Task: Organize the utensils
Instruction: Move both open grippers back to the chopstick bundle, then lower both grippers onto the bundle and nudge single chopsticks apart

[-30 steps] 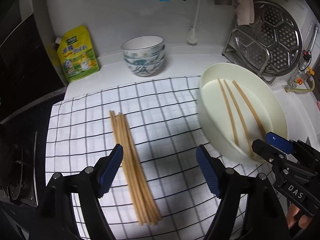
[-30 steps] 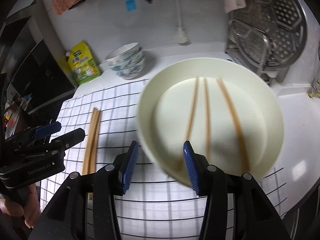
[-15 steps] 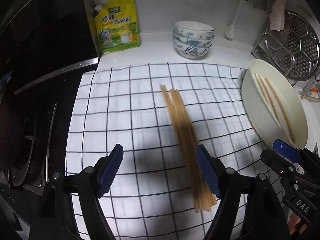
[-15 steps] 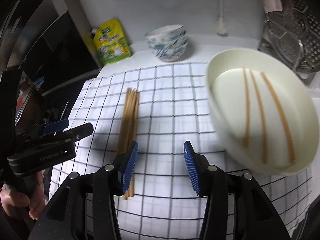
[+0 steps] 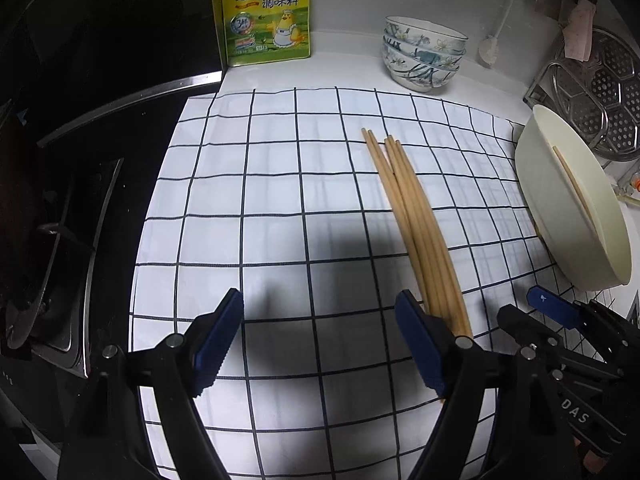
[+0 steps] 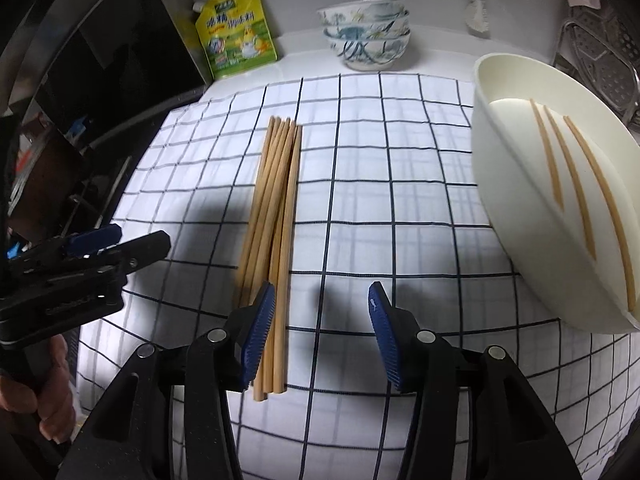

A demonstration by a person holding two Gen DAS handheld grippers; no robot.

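Reading "鸡精调味料", the yellow-green seasoning pouch (image 5: 267, 12) leans on the back wall; "DAS" marks the right gripper (image 6: 322, 330) body. Both grippers tilt downward, jaws apart and empty, the left gripper (image 5: 320, 344) having just widened. A bundle of pale wooden chopsticks (image 6: 274, 216) lies on the black-gridded white cloth (image 5: 280, 184); three more rest in the cream round basin (image 6: 504, 184).
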